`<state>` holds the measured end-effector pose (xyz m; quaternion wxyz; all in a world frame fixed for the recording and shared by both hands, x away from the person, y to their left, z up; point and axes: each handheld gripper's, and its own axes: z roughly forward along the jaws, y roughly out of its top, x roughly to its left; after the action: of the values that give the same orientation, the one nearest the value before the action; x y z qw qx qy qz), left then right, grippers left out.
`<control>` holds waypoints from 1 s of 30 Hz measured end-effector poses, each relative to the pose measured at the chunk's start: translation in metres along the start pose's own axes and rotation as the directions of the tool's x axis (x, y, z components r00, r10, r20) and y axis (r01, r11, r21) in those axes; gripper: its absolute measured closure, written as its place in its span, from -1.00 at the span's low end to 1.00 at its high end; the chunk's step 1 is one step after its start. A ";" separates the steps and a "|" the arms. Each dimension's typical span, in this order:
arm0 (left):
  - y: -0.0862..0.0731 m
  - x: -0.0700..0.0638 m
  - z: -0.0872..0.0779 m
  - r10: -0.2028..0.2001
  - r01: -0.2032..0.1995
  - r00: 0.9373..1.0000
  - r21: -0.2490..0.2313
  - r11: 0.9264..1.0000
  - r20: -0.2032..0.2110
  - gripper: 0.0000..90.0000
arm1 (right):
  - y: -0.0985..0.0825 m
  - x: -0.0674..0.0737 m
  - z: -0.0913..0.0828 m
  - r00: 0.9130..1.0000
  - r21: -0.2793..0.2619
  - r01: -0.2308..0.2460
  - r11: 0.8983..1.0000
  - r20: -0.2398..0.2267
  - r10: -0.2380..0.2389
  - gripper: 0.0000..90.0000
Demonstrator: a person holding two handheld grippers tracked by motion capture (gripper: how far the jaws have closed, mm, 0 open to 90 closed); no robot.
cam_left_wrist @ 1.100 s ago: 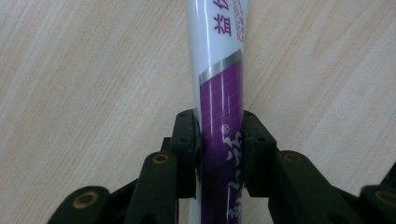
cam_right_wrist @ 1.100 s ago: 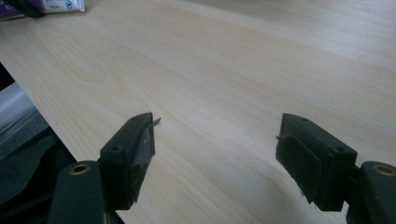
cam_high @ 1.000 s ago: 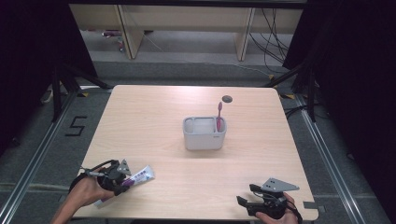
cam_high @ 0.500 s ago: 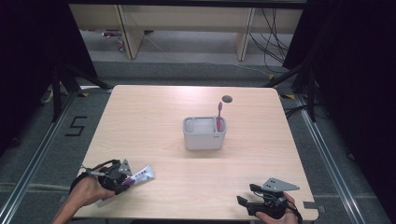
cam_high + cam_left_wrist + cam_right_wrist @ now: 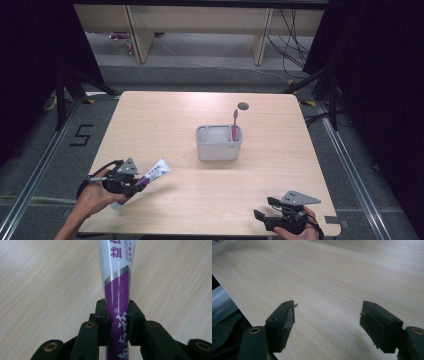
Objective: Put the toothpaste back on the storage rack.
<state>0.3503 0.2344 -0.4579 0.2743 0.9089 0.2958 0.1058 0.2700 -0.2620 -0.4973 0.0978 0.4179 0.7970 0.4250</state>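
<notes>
A white and purple toothpaste tube (image 5: 152,174) (image 5: 117,290) lies slanted near the table's front left corner. My left gripper (image 5: 131,182) (image 5: 117,322) is shut on its purple end, both pads pressed against its sides. At mid-table stands a grey two-compartment holder (image 5: 219,144) with a pink toothbrush (image 5: 234,124) upright in its right compartment. Near the front right corner my right gripper (image 5: 264,211) (image 5: 328,322) rests low over the wood, open, with nothing between its fingers.
The wooden table (image 5: 165,120) has a small round grommet hole (image 5: 243,105) behind the holder. The table's front edge (image 5: 239,310) runs close to my right gripper. Shelving legs and cables stand on the floor beyond the table.
</notes>
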 end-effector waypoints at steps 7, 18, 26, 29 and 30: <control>0.021 0.003 -0.011 -0.055 0.055 0.998 -0.175 0.983 0.002 0.65 | 0.000 0.000 0.000 1.000 0.004 -0.014 1.000 -0.011 0.014 -0.37; 0.045 0.002 -0.011 -0.074 0.079 0.997 -0.259 0.963 0.028 0.65 | 0.000 0.000 0.000 1.000 0.004 -0.002 1.000 0.002 0.002 -0.37; 0.061 0.000 -0.013 -0.088 0.093 0.996 -0.336 0.937 0.028 0.65 | 0.000 0.000 0.000 1.000 0.010 -0.001 1.000 0.004 0.001 -0.37; 0.064 0.002 -0.011 -0.089 0.092 0.996 -0.325 0.941 0.025 0.65 | 0.000 0.000 0.001 1.000 0.004 -0.003 1.000 0.002 0.003 -0.37; 0.066 0.001 -0.008 -0.112 0.114 0.993 -0.346 0.931 0.026 0.65 | 0.000 0.000 0.001 1.000 0.008 -0.002 1.000 0.000 0.002 -0.37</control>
<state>0.3796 0.1945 -0.4141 0.4366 0.8282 0.3233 0.1375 0.2706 -0.2617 -0.4981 0.0958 0.4191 0.7983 0.4218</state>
